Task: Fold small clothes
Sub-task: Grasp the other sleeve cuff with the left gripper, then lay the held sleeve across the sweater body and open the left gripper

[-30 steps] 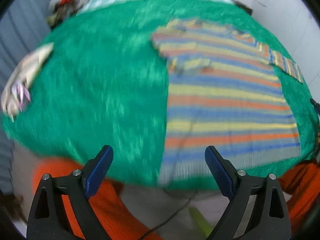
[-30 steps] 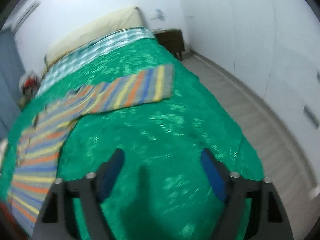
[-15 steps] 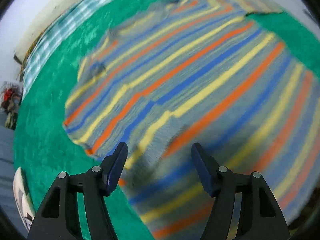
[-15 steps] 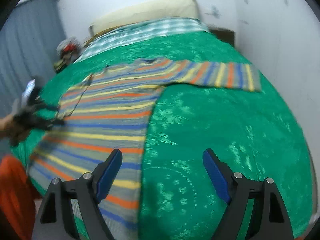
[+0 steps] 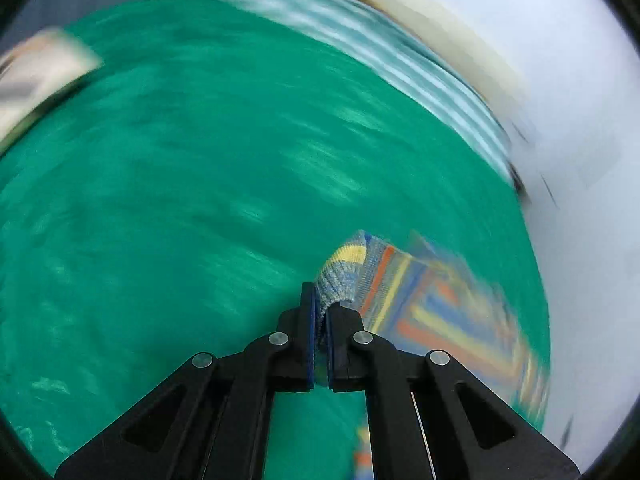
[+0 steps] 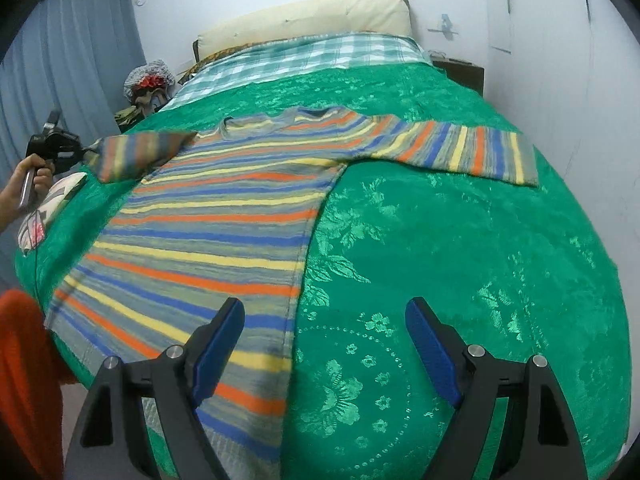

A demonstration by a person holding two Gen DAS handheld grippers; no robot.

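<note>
Striped sweater [image 6: 224,216] spread flat on green floral bedspread [image 6: 460,280], hem toward camera, neckline toward headboard. Right sleeve [image 6: 460,148] laid straight out across bedspread. Left sleeve [image 6: 136,152] lifted off bed, cuff pinched in left tool [image 5: 320,322]; same tool visible at far left in right wrist view, held by hand [image 6: 34,178]. Left tool jaws together, clamped on knit cuff [image 5: 340,276], blue pads squeezing fabric; rest of sleeve trailing right, blurred. Right tool [image 6: 324,344] jaws wide apart, nothing between, hovering above sweater's side edge near hem, partly over bare bedspread. Checked teal-white sheet [image 6: 304,56] beyond bedspread, cream headboard [image 6: 308,20] behind. Small printed white cloth [image 6: 48,208] on bed's left edge, just beside lifted sleeve. Grey curtain [image 6: 76,60] at left, red-and-grey bundle [image 6: 150,84] by bed corner. Orange garment [image 6: 24,380] at lower left. No readable writing or brand marks; left wrist view heavily motion-blurred.
</note>
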